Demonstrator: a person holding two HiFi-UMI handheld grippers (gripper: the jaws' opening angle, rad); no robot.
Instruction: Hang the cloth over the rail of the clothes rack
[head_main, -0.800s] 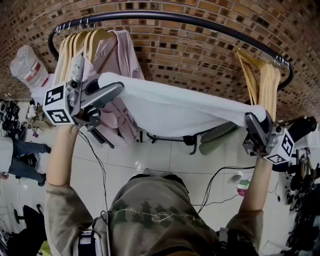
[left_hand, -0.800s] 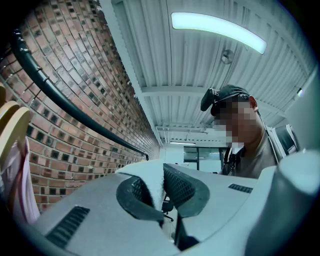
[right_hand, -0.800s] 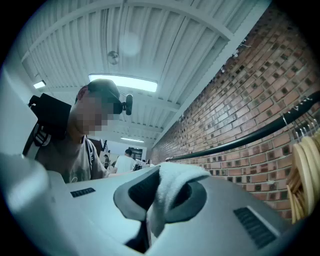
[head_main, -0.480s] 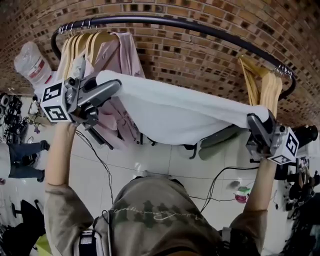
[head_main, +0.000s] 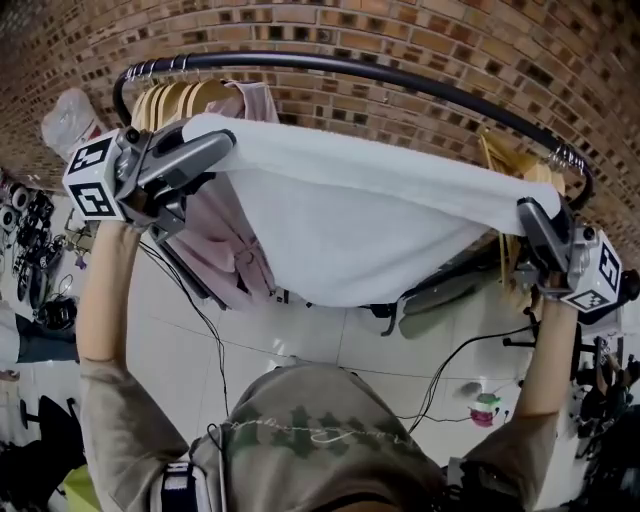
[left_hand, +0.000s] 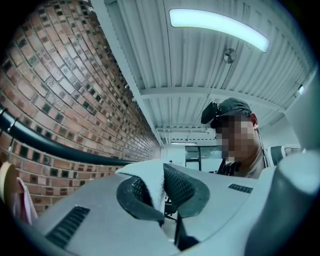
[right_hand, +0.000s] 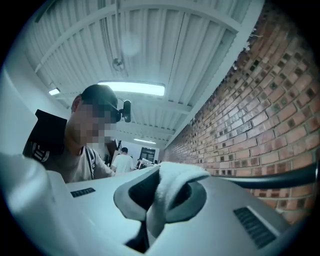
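**Cloth Closing In on the Rail, Both Corners Clamped**

Compared with the earlier head views, the cloth (head_main: 370, 230) is sitting higher in the frame and closer to the black rail (head_main: 400, 77). The gap between its top edge and the bar is narrowing. Its upper left corner is now covering part of the wooden hangers (head_main: 170, 98) that were showing clear above it before. Both hands are raised further, with the left gripper (head_main: 226, 140) at the upper left and the right gripper (head_main: 527, 208) near the right edge. The cloth is still lying below the rail, not over it.

The left gripper is clamping the cloth's left corner; in its own view a white edge is standing pinched between the ribbed pads (left_hand: 182, 187). The right gripper is likewise biting down on the right corner, with a fold bulging up out of its closed jaws.

A brick wall (head_main: 420, 30) is filling the top of the head view behind the rail, and pale tiled floor (head_main: 310, 335) is showing in the lower middle. A pink garment (head_main: 225, 235) is hanging at the left behind the cloth. The gripper views are looking up at a ribbed white ceiling (left_hand: 200, 65) with a light strip (left_hand: 217, 26).

The cloth's long axis is running left to right across the frame, roughly along the rail, with its left end a little higher than its right. It is stretching between the two grippers, and its lower edge is sagging toward the middle of the frame.
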